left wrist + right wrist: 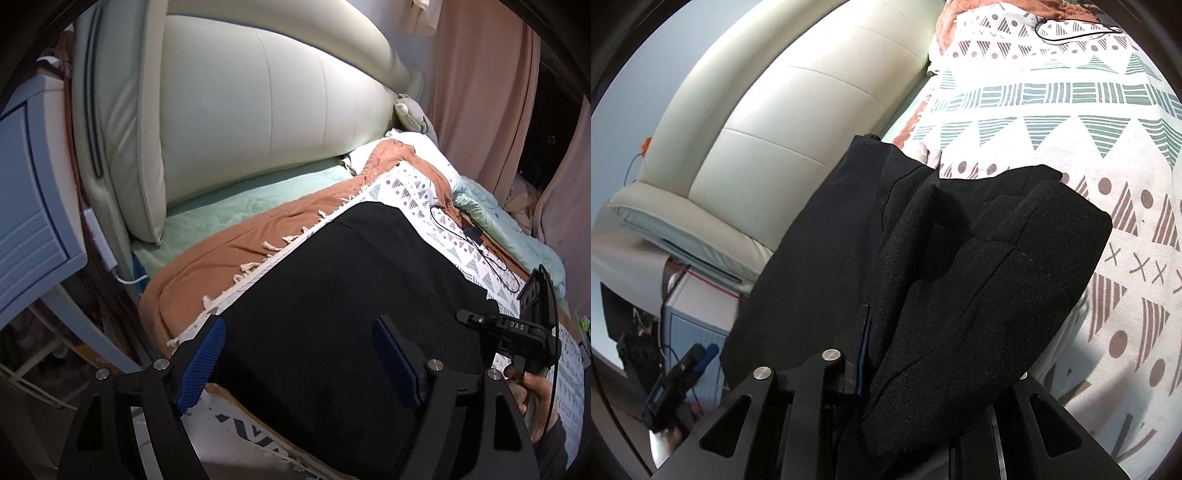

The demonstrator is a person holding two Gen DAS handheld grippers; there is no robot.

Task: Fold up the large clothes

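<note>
On the patterned blanket (1052, 107), black garment (960, 277) in right gripper (886, 354).

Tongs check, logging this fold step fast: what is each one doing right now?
Left tongs: open, holding nothing, above the black garment.
Right tongs: shut on the black garment's bunched fabric.

Dim left view, brighter right; fisheye-warped edges.
</note>
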